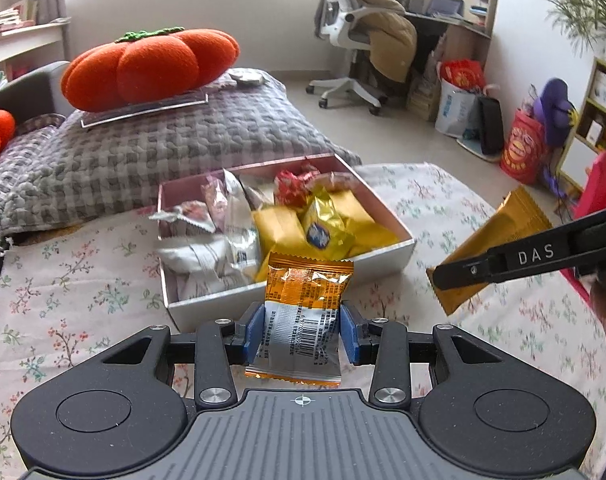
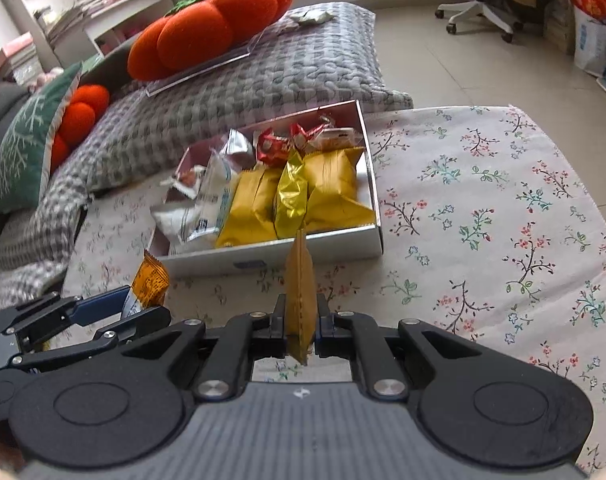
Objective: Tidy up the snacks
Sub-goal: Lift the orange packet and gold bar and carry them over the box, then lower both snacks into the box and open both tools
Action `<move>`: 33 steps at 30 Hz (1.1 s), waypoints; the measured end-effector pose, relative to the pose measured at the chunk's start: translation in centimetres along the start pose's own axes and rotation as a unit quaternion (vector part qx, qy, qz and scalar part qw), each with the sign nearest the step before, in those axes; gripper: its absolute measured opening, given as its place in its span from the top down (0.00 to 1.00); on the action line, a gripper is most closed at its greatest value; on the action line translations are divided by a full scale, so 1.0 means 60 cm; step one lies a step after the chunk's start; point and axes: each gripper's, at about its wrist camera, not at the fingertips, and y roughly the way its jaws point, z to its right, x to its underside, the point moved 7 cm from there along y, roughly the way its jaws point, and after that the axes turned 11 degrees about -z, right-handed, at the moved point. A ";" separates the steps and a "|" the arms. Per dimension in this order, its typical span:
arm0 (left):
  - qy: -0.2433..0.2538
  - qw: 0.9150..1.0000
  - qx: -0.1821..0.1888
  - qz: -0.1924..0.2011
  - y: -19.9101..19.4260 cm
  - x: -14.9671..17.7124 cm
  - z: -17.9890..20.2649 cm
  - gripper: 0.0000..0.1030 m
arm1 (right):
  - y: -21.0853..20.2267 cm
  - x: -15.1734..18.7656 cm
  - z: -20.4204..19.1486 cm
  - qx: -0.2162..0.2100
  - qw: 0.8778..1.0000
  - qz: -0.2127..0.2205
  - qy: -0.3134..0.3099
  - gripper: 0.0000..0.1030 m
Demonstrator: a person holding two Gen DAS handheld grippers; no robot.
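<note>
A shallow white box [image 1: 383,258] [image 2: 343,246] on the floral cloth holds several wrapped snacks, yellow, silver and red. My left gripper [image 1: 301,330] is shut on an orange and silver snack packet [image 1: 303,304], held just in front of the box's near wall; it also shows at the left of the right wrist view [image 2: 149,286]. My right gripper [image 2: 301,322] is shut on a flat gold snack packet [image 2: 299,292], held edge-on before the box's near wall. In the left wrist view that gold packet [image 1: 491,240] hangs right of the box.
A grey checked blanket [image 1: 163,148] lies behind the box with an orange pumpkin cushion [image 1: 151,66] on a clear tray. The floral cloth [image 2: 483,200] spreads to the right. An office chair [image 1: 351,32] and bags [image 1: 523,148] stand on the floor beyond.
</note>
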 end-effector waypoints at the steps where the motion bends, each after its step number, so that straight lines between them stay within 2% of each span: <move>1: -0.004 1.000 0.000 0.002 0.000 -0.005 -0.001 0.64 | -0.001 -0.004 0.001 -0.007 1.000 0.001 0.005 0.91; 5: -0.017 1.000 0.002 0.006 0.006 -0.020 -0.005 0.64 | -0.003 -0.021 0.006 -0.024 0.999 0.009 0.022 0.91; 20: -0.050 0.998 -0.028 0.019 0.040 -0.075 -0.037 0.64 | 0.023 -0.079 0.034 -0.069 0.995 0.011 0.072 0.90; 33: -0.089 0.996 -0.009 0.016 0.082 -0.109 -0.064 0.64 | 0.050 -0.118 0.048 -0.117 0.986 0.019 0.115 0.90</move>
